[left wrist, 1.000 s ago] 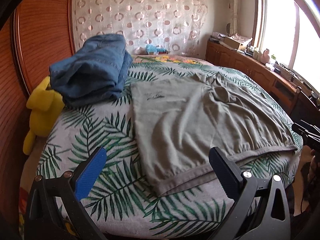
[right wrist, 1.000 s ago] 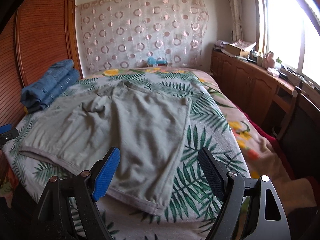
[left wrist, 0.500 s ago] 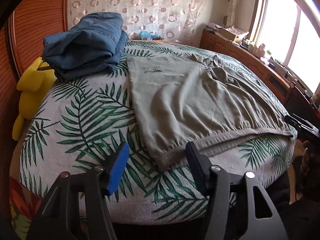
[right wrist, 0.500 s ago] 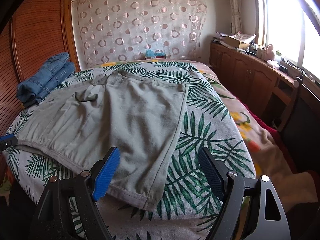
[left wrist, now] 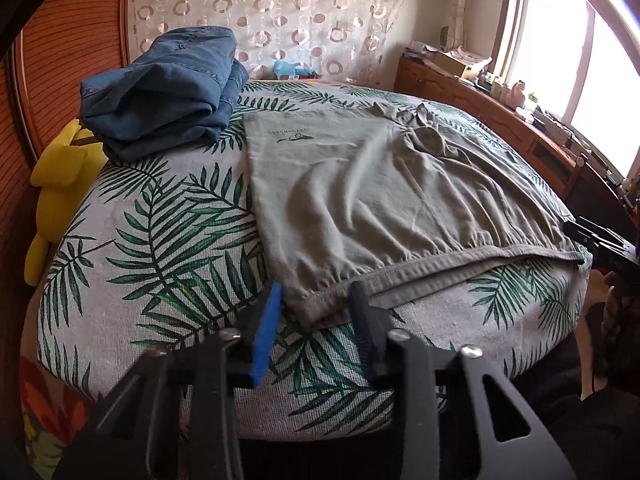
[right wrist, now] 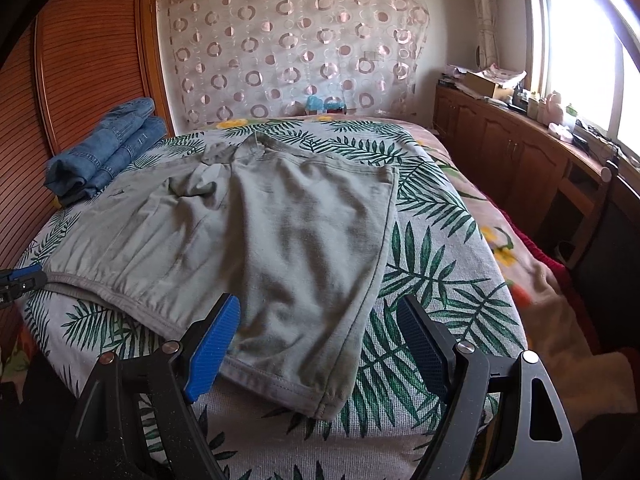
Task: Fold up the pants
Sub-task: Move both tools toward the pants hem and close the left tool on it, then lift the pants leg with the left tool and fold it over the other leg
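Grey pants [left wrist: 384, 192] lie spread flat on the leaf-print bedspread [left wrist: 160, 240], waistband toward the near edge of the bed. The left gripper [left wrist: 316, 312] has just been closing, and a corner of the waistband sits between its jaws; the pads look near the cloth, but a gap shows on both sides, so no grip yet. The right gripper [right wrist: 316, 340] hangs wide open over the other near corner of the pants [right wrist: 280, 240], touching nothing. There is a small dark logo with lettering [left wrist: 294, 134] on the pants at the far left, too small to read. A stack of folded jeans [left wrist: 168, 88] sits at the far left of the bed, a yellow plush toy [left wrist: 60, 184] beside it.
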The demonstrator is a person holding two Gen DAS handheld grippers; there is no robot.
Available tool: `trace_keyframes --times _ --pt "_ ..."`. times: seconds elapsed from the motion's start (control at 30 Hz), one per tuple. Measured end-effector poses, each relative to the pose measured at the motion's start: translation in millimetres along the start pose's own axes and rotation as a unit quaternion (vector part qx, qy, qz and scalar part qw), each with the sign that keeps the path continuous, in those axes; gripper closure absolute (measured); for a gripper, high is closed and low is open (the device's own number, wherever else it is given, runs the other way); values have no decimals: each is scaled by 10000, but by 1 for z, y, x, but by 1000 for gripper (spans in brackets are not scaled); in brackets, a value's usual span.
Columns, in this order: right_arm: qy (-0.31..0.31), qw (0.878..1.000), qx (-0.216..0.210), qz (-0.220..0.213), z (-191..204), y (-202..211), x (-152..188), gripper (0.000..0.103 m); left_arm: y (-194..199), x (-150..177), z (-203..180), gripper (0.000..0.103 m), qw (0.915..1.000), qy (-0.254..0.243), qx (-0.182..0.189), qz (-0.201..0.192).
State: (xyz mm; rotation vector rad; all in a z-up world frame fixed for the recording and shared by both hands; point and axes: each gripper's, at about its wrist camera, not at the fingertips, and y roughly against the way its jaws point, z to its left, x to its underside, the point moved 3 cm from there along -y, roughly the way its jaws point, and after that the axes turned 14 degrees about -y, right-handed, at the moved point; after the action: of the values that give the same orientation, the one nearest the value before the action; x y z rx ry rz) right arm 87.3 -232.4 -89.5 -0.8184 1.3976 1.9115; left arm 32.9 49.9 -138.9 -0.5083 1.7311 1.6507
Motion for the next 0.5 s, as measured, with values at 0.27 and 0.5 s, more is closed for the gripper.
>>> trace_keyframes --times 0.27,0.5 --pt "15 10000 23 18 2 -1 0 21 13 -20 -9 97 9988 -44 262 -413" --pt "-7 10000 33 -13 5 0 -2 21 33 -65 -25 97 9936 -265 666 -878"
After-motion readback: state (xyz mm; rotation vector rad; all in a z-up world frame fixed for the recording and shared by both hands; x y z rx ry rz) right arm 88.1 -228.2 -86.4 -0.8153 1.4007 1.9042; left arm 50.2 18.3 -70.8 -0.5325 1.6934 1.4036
